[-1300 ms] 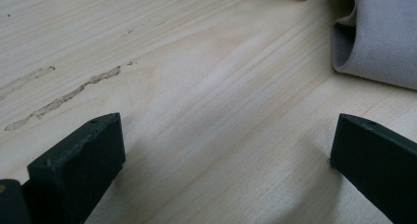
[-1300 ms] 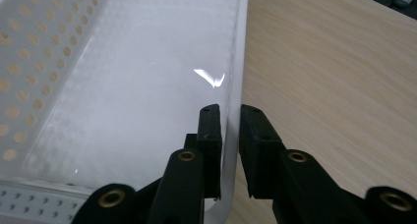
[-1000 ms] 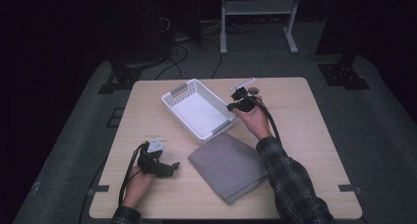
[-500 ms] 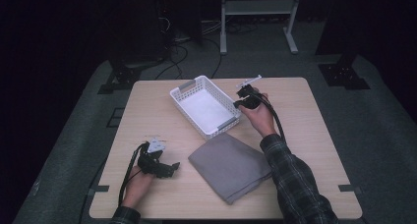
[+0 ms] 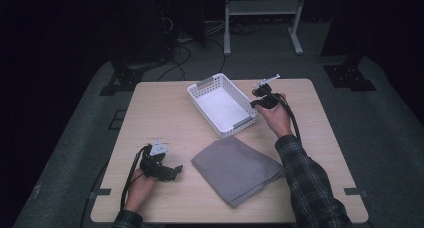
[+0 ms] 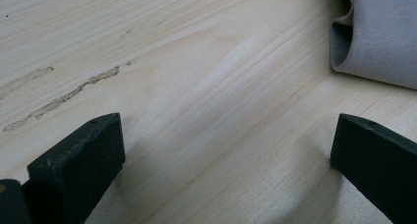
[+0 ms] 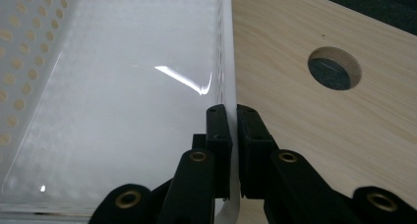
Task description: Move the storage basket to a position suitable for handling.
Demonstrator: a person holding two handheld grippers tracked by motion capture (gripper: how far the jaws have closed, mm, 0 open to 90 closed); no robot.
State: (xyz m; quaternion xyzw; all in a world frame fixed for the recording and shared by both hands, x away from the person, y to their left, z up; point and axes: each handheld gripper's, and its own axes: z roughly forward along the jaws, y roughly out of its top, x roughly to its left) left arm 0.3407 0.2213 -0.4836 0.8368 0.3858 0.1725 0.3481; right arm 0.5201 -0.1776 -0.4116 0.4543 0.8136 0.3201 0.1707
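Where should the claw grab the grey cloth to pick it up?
Probably the folded edge of the cloth nearest the open left claw, coming in low from the side. That edge bulges up off the table, so a jaw could likely slip underneath; the middle lies flat.

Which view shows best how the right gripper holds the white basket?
The right gripper view: the right gripper is shut on the basket wall. The high view shows the whole basket, the grip small. The left gripper view faces the table.

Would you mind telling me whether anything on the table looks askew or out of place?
The white basket sits at an angle to the table edges, its wall pinched by the right tool. The grey cloth also lies skewed. Nothing looks spilled or damaged.
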